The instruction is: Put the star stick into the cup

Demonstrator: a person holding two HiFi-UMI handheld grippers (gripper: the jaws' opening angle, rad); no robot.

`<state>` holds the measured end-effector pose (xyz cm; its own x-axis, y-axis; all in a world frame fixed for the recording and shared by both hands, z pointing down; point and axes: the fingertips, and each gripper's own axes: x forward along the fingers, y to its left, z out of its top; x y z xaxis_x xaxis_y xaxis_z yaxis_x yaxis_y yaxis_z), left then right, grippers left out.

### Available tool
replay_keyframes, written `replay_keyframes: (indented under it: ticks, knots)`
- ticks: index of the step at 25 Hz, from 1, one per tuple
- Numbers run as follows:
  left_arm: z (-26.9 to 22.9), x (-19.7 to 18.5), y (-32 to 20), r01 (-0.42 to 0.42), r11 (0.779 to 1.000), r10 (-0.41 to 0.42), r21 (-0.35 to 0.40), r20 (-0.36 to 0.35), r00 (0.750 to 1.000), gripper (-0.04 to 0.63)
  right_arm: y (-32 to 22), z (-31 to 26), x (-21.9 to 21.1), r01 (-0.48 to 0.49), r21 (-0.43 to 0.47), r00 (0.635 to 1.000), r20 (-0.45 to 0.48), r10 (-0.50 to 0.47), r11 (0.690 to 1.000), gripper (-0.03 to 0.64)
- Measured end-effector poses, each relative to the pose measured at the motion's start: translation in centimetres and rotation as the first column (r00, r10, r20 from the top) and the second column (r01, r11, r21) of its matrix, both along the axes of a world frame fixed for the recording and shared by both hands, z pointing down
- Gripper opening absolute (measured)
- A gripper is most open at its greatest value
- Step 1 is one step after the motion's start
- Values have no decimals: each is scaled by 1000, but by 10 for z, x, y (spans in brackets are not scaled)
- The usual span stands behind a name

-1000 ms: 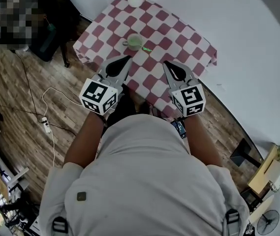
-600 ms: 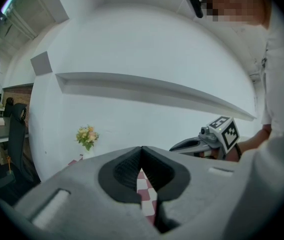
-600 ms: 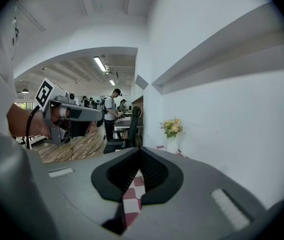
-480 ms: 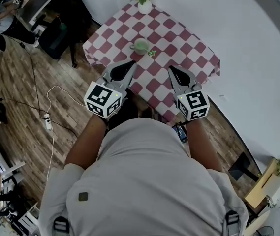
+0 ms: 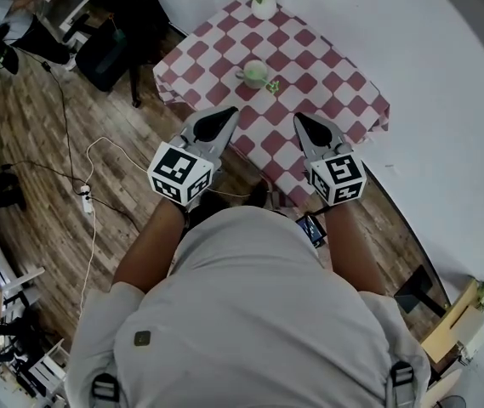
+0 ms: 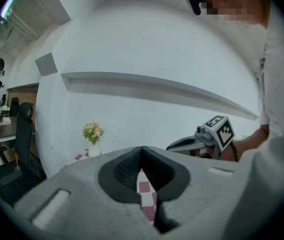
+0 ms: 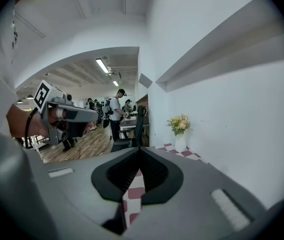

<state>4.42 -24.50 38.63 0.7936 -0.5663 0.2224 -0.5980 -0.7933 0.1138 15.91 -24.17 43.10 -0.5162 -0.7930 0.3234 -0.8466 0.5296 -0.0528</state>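
Observation:
A pale green cup (image 5: 255, 73) stands on the red-and-white checkered table (image 5: 327, 100). The small green star stick (image 5: 272, 86) lies on the cloth just right of it. My left gripper (image 5: 227, 111) hovers shut at the table's near edge, short of the cup, with nothing in it. Beside it, my right gripper (image 5: 299, 117) is also shut and holds nothing. In the left gripper view the jaws (image 6: 142, 150) meet at the tip, with a strip of cloth showing below. The right gripper view shows its jaws (image 7: 140, 150) closed the same way. Neither gripper view shows the cup or the stick.
A white vase with flowers (image 5: 264, 3) stands at the table's far edge, by the white wall. A black chair (image 5: 110, 53) is left of the table. A power strip with a white cable (image 5: 84, 201) lies on the wooden floor. People stand far left (image 5: 3, 11).
The head view has swung, so the table now sits slightly further right and up. Both grippers stay shut, side by side, short of the cup. Cup and stick lie as before.

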Motion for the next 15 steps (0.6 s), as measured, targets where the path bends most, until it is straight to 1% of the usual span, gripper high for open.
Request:
replay_keyframes:
  ticks: [4, 9, 12, 15]
  knots:
    - [-1, -12, 7, -17, 1000, 17, 3, -1, 1000, 4, 6, -1, -12, -9, 4, 1000, -1, 9, 1000, 9]
    - [-5, -41, 21, -22, 1000, 22, 11, -12, 1000, 3, 20, -8, -30, -31, 17, 999, -6, 31, 999, 11]
    - [-7, -61, 37, -22, 1000, 23, 13, -25, 999, 4, 33, -11, -43, -49, 23, 999, -12, 49, 999, 9]
    - [-5, -79, 58, -45, 999, 45, 7, -25, 999, 4, 49, -13, -58, -73, 24, 997, -14, 73, 997, 11]
